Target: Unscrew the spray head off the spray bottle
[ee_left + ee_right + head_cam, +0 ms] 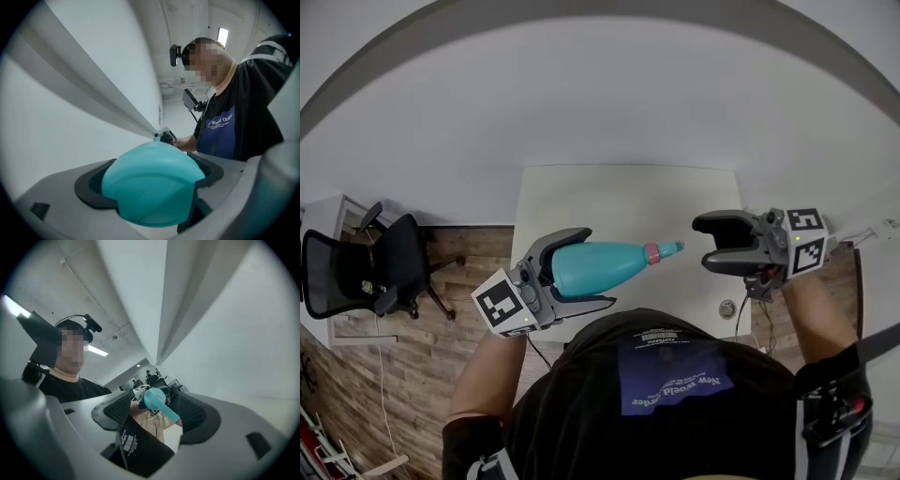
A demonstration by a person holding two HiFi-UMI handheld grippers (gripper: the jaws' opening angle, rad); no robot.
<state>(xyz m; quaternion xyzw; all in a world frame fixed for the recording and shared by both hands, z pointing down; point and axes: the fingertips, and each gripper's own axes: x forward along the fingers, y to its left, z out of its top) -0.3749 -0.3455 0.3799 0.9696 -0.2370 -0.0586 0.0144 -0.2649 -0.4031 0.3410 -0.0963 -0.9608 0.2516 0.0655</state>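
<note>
A teal spray bottle (pixel 600 265) lies on its side in the air above the white table (pixel 619 197), and my left gripper (pixel 598 267) is shut on its wide body. Its neck points right, with a pink collar (pixel 652 253) and a small teal tip (pixel 672 248). In the left gripper view the bottle's round base (pixel 154 183) fills the space between the jaws. My right gripper (pixel 703 244) is open just right of the tip, not touching it. In the right gripper view the bottle (pixel 157 404) shows beyond the wide jaws, with nothing held between them.
A black office chair (pixel 375 267) stands on the wooden floor at the left. A round grommet (pixel 727 307) sits near the table's front right corner. A black flap with a barcode label (pixel 136 446) hangs low in the right gripper view.
</note>
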